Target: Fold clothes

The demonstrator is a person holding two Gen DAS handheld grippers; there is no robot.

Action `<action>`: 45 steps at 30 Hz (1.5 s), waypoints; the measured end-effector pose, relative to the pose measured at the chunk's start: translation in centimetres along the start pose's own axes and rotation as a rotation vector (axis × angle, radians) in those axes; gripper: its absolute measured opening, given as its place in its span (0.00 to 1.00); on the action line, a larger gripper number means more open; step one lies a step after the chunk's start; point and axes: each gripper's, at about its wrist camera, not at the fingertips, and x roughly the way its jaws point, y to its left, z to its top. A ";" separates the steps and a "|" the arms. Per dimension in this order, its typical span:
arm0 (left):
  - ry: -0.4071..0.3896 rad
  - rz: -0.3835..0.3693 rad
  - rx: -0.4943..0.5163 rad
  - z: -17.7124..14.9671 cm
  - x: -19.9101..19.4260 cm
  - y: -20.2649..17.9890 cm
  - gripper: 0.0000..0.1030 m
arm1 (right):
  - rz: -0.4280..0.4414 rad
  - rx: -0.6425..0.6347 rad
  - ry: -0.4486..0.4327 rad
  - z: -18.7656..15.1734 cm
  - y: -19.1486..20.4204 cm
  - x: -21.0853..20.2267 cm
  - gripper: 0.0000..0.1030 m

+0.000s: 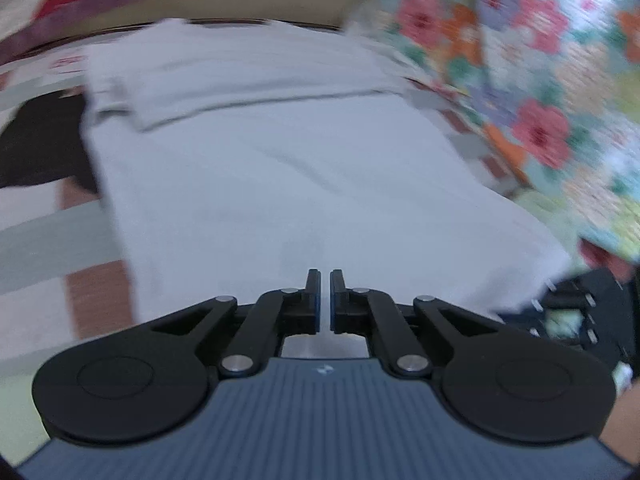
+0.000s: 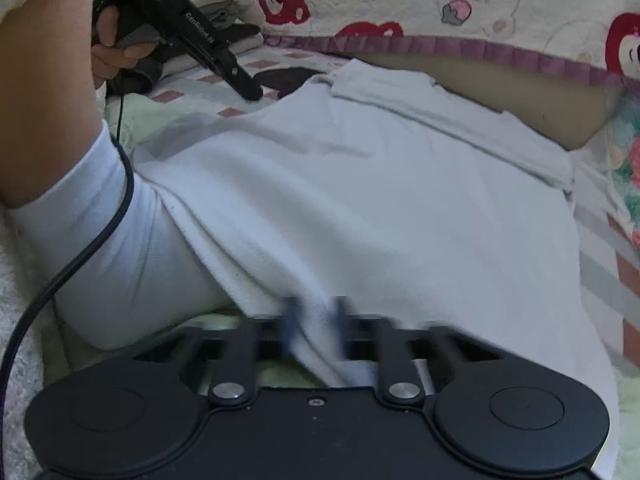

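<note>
A white garment [image 1: 280, 160] lies spread flat on the bed, with a folded band across its far end [image 2: 400, 108]. My left gripper [image 1: 325, 300] is shut with nothing between its fingers and hovers over the garment's near part. In the right wrist view, the left gripper [image 2: 252, 94] points down just beyond the garment's far left edge, held by a hand. My right gripper [image 2: 316, 320] is blurred, and the garment's near hem runs between its fingers, which are shut on it. At the garment's right corner the right gripper [image 1: 576, 304] shows again.
A floral quilt [image 1: 540, 80] rises on the right. A black garment [image 1: 36, 148] lies left of the white one on the checked sheet [image 1: 40, 240]. A bear-print blanket [image 2: 440, 0] and a stack of folded clothes [image 2: 224, 12] sit behind. A black cable [image 2: 80, 256] hangs by the arm [image 2: 40, 100].
</note>
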 end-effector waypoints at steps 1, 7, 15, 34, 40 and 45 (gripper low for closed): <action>0.008 -0.032 0.037 0.0 0.3 -0.7 0.03 | -0.006 0.017 -0.017 0.2 -0.4 -0.3 0.06; 0.056 -0.223 0.222 0.2 2.7 -5.7 0.23 | -0.046 0.162 -0.116 1.2 -3.3 -1.5 0.05; 0.163 -0.205 0.386 0.4 7.8 -10.4 0.32 | -0.060 0.264 -0.146 2.7 -5.2 0.2 0.05; 0.062 -0.244 0.145 1.5 4.5 -7.7 0.03 | -0.680 0.269 -0.053 -3.7 -5.6 -4.2 0.53; 0.062 -0.251 0.134 0.5 4.4 -7.5 0.04 | -0.695 0.490 -0.063 -6.2 -9.7 -5.2 0.20; 0.038 -0.205 0.143 -0.1 3.4 -7.3 0.06 | -0.581 0.631 -0.224 -6.4 -10.5 -7.4 0.05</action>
